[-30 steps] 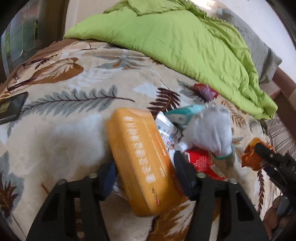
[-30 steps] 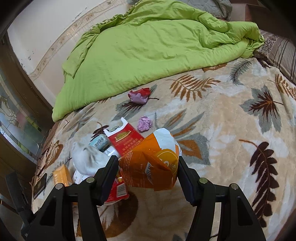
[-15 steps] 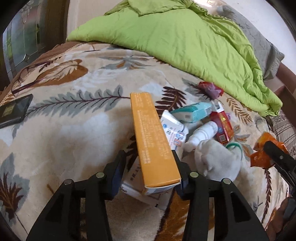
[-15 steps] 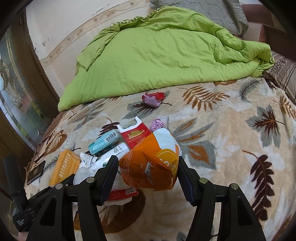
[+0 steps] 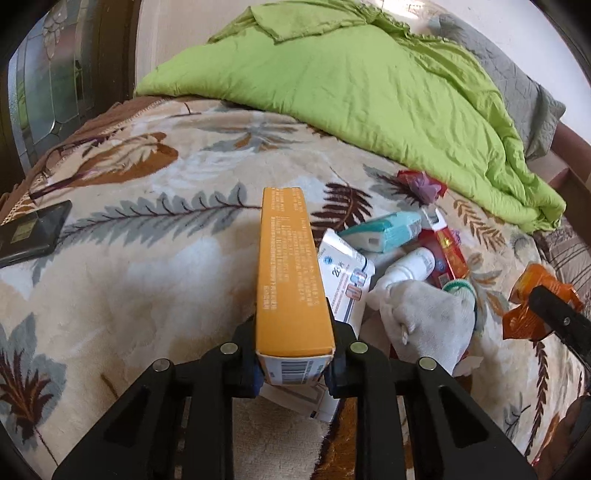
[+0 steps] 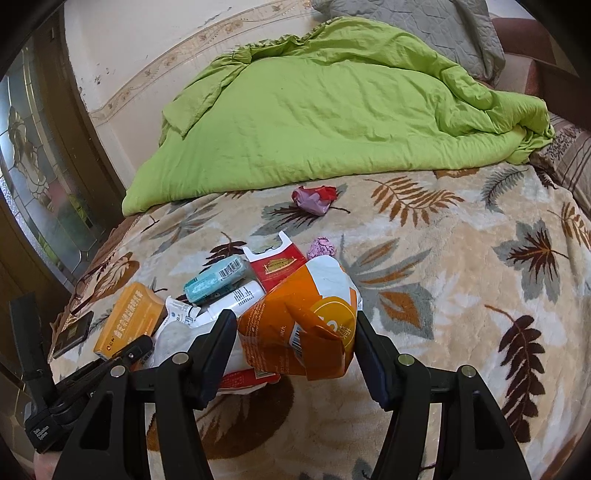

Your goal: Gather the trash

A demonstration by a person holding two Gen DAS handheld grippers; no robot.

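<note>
A long orange box [image 5: 288, 273] stands on its narrow edge between the fingers of my left gripper [image 5: 295, 349]. The jaws are closing on it and the pads press both of its sides. My right gripper [image 6: 295, 332] is shut on a crumpled orange snack bag [image 6: 299, 325], held just above the blanket. Beside the box lies a trash pile: a white wipes pack [image 5: 343, 273], a teal packet [image 5: 384, 229], a white bottle [image 5: 410, 264], a red carton [image 5: 448, 251] and a white sock [image 5: 428, 321]. Farther off lie a red and purple wrapper [image 6: 316, 197] and a pink paper ball [image 6: 322, 248].
A leaf-patterned blanket [image 6: 461, 288] covers the bed. A bunched green quilt [image 6: 332, 122] and a grey pillow [image 6: 424, 26] fill the far side. A black phone [image 5: 33, 232] lies near the left edge, next to a dark door with glass panes [image 6: 33, 177].
The orange box turned from lying tilted on its broad face to standing on edge, and the left jaws closed on it. The white sock dropped lower in the pile. The right gripper shifted with its bag.
</note>
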